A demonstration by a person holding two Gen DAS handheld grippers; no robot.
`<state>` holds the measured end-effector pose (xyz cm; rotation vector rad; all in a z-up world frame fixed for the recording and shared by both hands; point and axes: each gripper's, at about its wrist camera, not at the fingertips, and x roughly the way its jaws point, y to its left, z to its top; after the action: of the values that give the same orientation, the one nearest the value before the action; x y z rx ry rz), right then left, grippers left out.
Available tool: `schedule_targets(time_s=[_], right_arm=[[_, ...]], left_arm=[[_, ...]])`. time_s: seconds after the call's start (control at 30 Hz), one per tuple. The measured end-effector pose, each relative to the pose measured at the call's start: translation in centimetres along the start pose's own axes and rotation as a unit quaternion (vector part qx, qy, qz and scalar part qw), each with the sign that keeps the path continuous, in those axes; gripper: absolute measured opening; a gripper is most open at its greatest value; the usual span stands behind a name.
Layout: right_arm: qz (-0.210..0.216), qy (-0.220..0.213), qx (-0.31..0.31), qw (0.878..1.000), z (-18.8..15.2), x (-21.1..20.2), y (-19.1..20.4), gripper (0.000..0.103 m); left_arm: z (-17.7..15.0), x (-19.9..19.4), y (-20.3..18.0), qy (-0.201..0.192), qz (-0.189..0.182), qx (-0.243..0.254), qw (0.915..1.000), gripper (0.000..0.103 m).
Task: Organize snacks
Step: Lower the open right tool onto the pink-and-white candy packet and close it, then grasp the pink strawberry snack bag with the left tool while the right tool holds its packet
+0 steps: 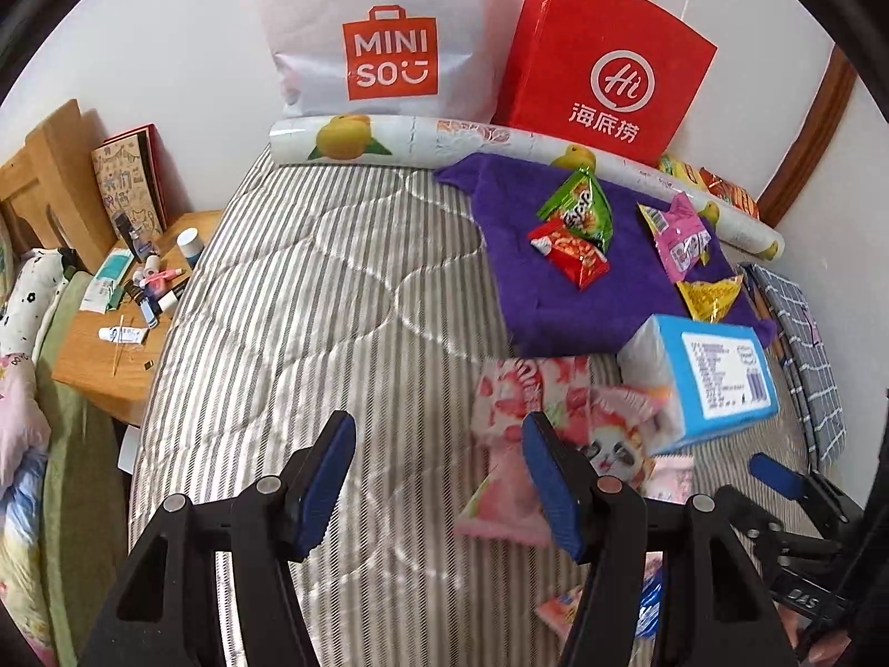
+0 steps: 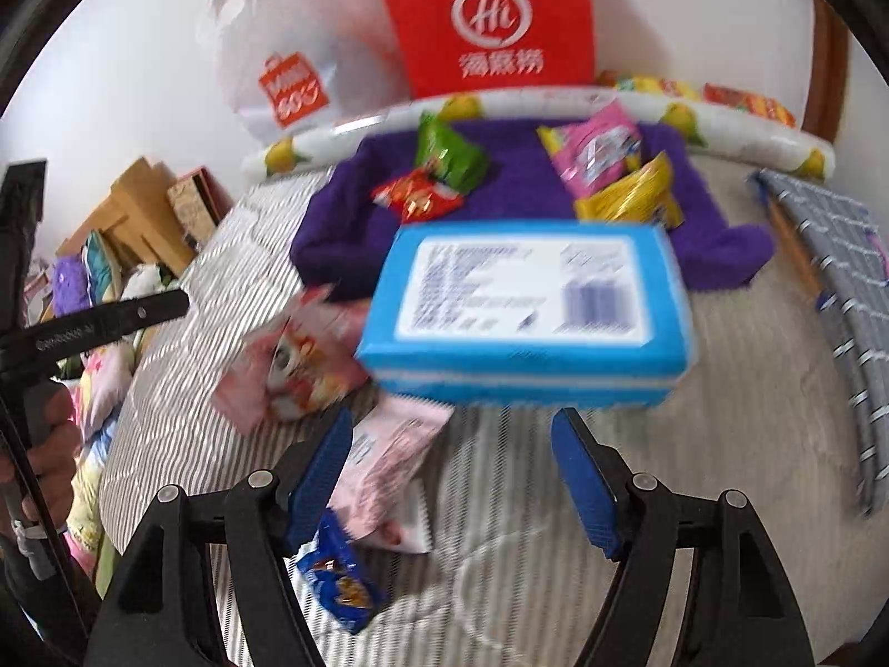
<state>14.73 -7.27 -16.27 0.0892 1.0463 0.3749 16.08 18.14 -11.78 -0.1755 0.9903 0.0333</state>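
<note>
Far: we count four snack packets (image 1: 578,228) on purple cloth (image 1: 533,300). Near: pink packets (image 1: 517,406), blue packet (image 2: 339,583) unsorted. Left gripper (image 1: 439,478), right gripper (image 2: 450,478): jaws wide, empty.

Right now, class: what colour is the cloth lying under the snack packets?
Purple cloth, clearest in the left wrist view.

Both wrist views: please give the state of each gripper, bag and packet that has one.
left gripper: open, empty
right gripper: open, empty
red bag: upright against the wall
white bag: upright
tissue pack: lying flat, sealed
green packet: lying on purple towel
</note>
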Motion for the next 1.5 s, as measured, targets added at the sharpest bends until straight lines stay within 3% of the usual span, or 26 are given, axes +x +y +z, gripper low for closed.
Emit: schedule_targets(time_s=[0.37, 0.6, 0.77, 1.13, 1.5], right_arm=[[-0.018, 0.034, -0.014, 0.999, -0.5, 3.6, 2.6, 0.074], [-0.064, 0.051, -0.043, 0.996, -0.8, 5.5, 3.8, 0.073], [-0.047, 0.047, -0.033, 0.997, -0.7, 5.4, 3.2, 0.049], [-0.007, 0.036, -0.024, 0.999, -0.8, 2.7, 2.7, 0.048], [-0.001, 0.000, -0.016, 1.000, -0.8, -1.0, 0.7, 0.048]], left_arm=[[-1.9, 0.8, 3.5, 0.009, -0.012, -0.022, 0.9997, 0.060], [-2.1, 1.1, 4.4, 0.011, -0.014, -0.028, 0.9994, 0.060], [-2.3, 1.2, 4.3, 0.012, -0.012, -0.028, 0.9995, 0.060], [-2.0, 0.5, 1.8, 0.004, -0.033, -0.017, 0.9993, 0.060], [-1.4, 1.3, -1.7, 0.012, -0.055, 0.000, 0.9984, 0.060]])
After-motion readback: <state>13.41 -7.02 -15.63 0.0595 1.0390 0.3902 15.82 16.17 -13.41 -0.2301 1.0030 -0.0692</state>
